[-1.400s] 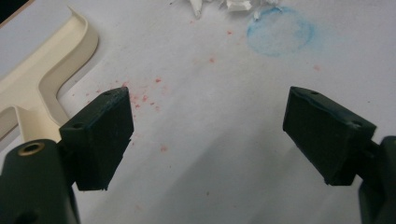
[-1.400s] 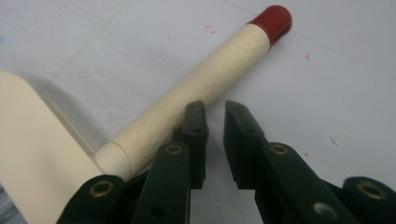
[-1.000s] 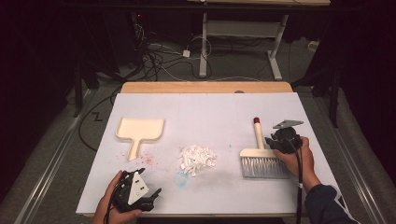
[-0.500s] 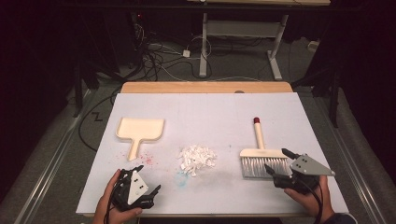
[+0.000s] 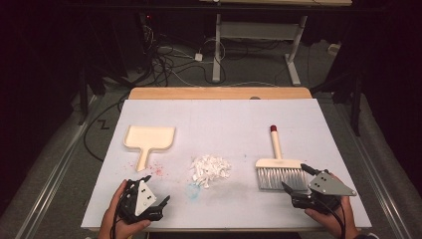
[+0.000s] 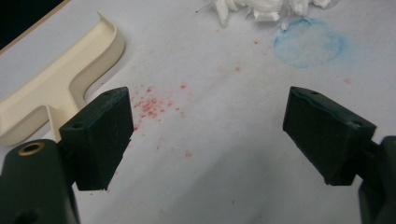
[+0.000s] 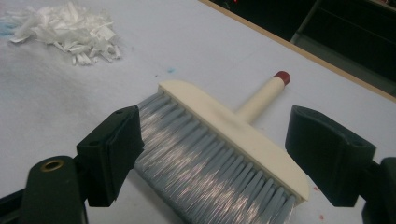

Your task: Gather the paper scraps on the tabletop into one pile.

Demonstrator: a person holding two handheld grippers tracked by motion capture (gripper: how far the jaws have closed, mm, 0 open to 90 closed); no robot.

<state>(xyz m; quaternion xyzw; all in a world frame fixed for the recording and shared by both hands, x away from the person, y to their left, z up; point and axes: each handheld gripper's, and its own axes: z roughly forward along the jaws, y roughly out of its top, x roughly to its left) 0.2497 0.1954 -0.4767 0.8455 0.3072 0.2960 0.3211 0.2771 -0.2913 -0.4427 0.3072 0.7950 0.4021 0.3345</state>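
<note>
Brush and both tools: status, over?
Right tool open, jaws just opened, nothing gripped; left tool open, idle. Brush flat on the table, bristles toward the right tool. Scraps and dustpan untouched; nothing in the way.

Your cream brush lies flat on the table's right side, grey bristles toward you, red-tipped handle pointing away.
</note>
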